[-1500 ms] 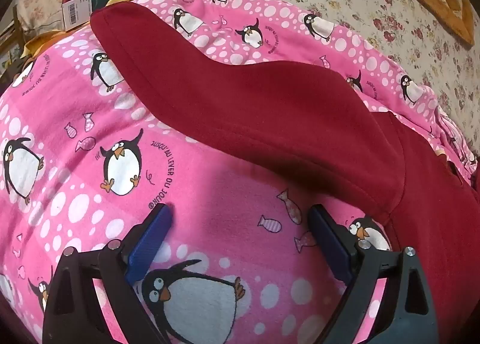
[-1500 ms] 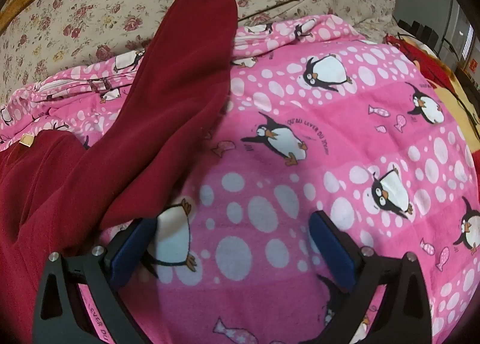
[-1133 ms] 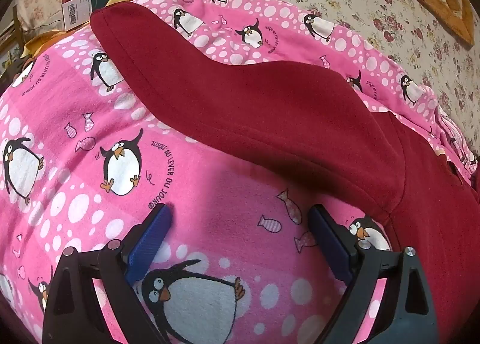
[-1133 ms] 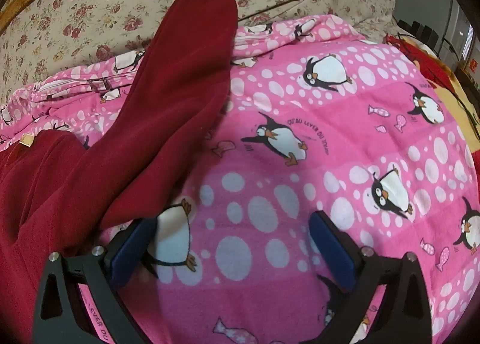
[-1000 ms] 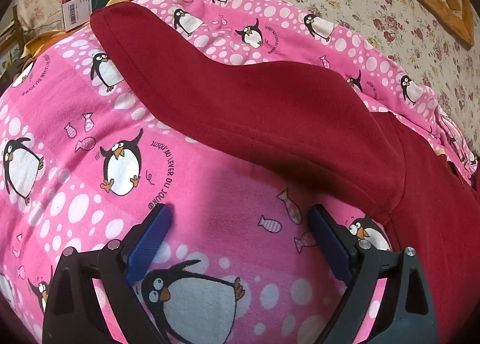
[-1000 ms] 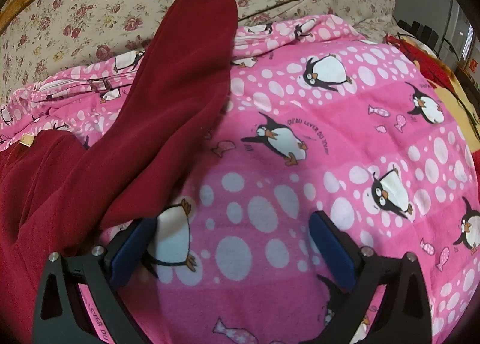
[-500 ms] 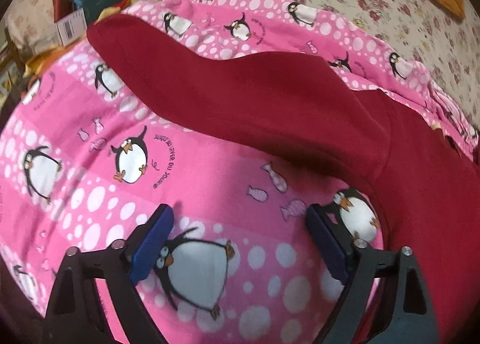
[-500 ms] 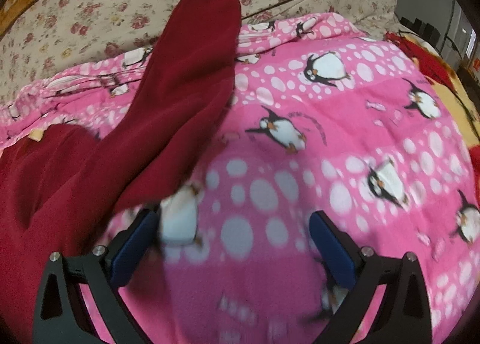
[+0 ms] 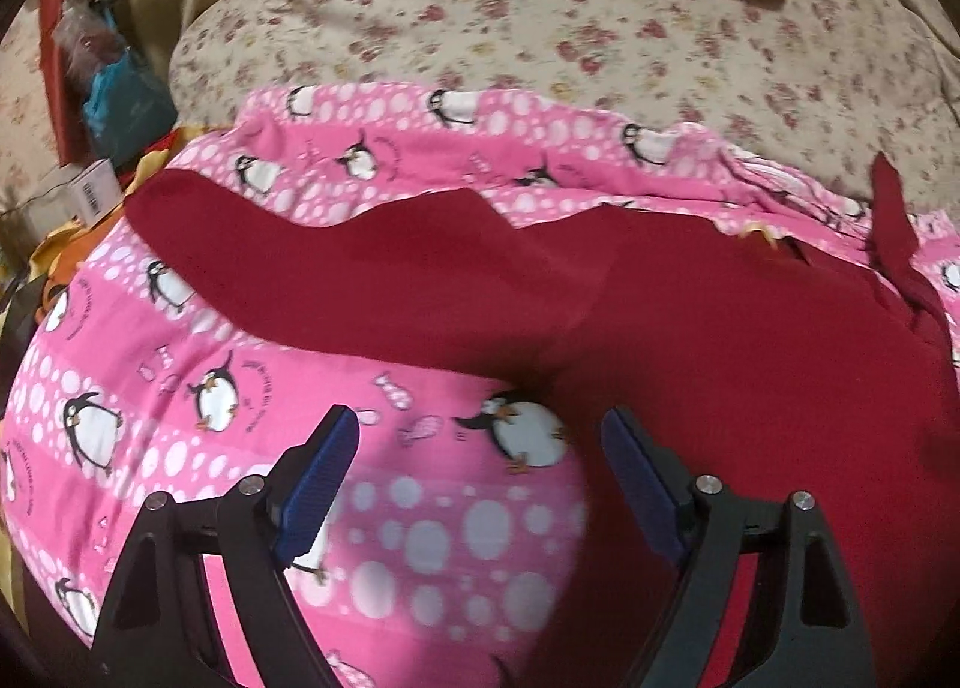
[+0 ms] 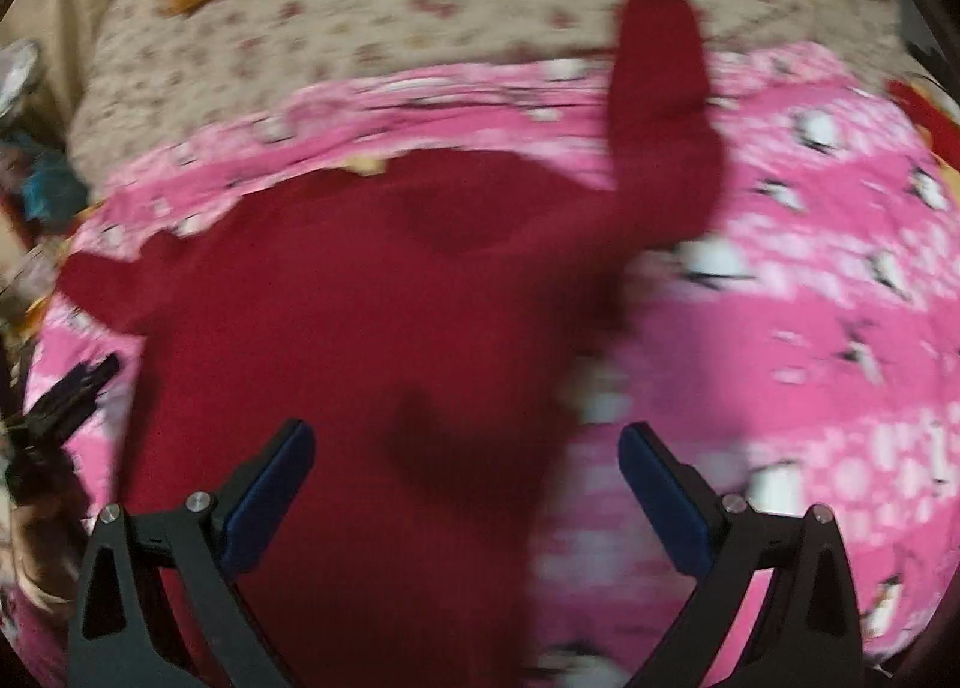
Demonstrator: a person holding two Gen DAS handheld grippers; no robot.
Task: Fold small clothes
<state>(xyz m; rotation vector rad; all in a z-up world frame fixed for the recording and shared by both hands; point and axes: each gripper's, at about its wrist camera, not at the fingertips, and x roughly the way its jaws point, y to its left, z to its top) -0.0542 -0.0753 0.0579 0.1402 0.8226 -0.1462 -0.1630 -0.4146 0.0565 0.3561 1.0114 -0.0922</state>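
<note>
Red garment lies flat on the penguin blanket on the bed. Since a second ago both views have pulled back and swung toward its body; both sleeves are visible, so the next fold (likely a sleeve) is being lined up. Left tool: jaws just narrowed slightly, spread, holding nothing. Right tool: spread, empty. In the left view, the long axis runs roughly 9 to 3 o'clock, the near sleeve pointing toward 10.

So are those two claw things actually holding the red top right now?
No. Both the left gripper and right gripper are open above the red top, holding nothing.
</note>
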